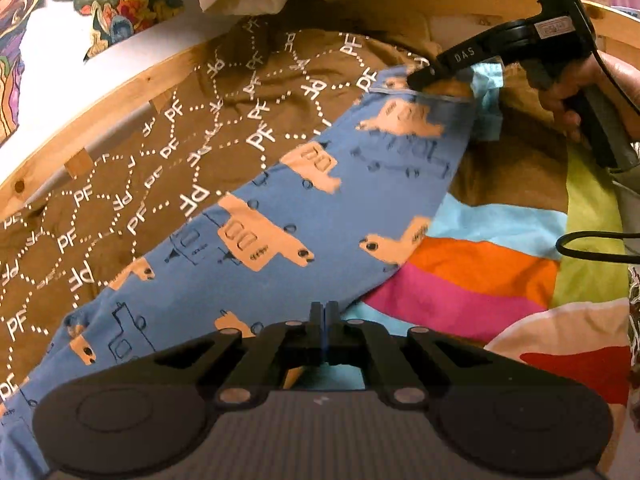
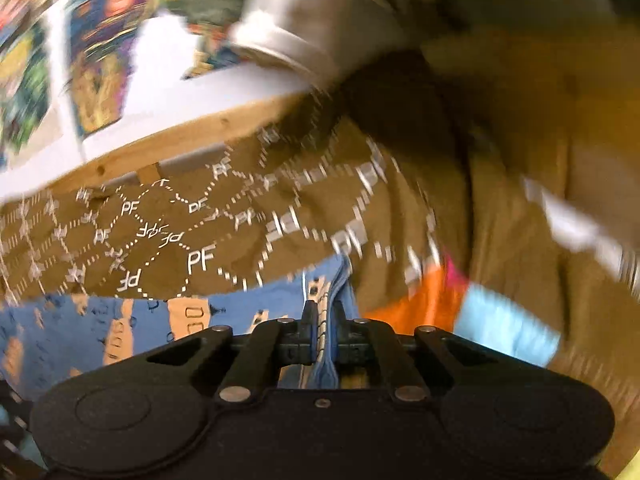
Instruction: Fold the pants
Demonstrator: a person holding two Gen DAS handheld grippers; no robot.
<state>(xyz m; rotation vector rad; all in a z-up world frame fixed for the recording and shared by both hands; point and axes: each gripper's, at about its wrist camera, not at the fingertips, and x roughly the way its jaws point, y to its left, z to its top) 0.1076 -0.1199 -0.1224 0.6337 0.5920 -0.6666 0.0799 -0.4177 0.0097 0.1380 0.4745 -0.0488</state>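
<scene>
Bed with a wooden frame (image 1: pixel 120 92), posters on the white wall behind, brown "PF" blanket (image 1: pixel 132 176) and a striped multicolour sheet (image 1: pixel 472 276) underneath.

Your right claw (image 2: pixel 323 316) is clamped on a thin bunched edge of the blue pants (image 1: pixel 304 216); it's only a sliver of cloth between the jaws, so a hard tug could pull it free. Right view is smeared, so I can't tell how much is caught.

Your left claw (image 1: pixel 325 312) is closed at the near end, with blue cloth right at the tips; whether it's pinched I can't tell. If it isn't, that end drags and the fold skews.

Pants: blue, tan truck print, stretched diagonally across the blanket toward the bed's far edge, mostly flat, a few creases.
</scene>
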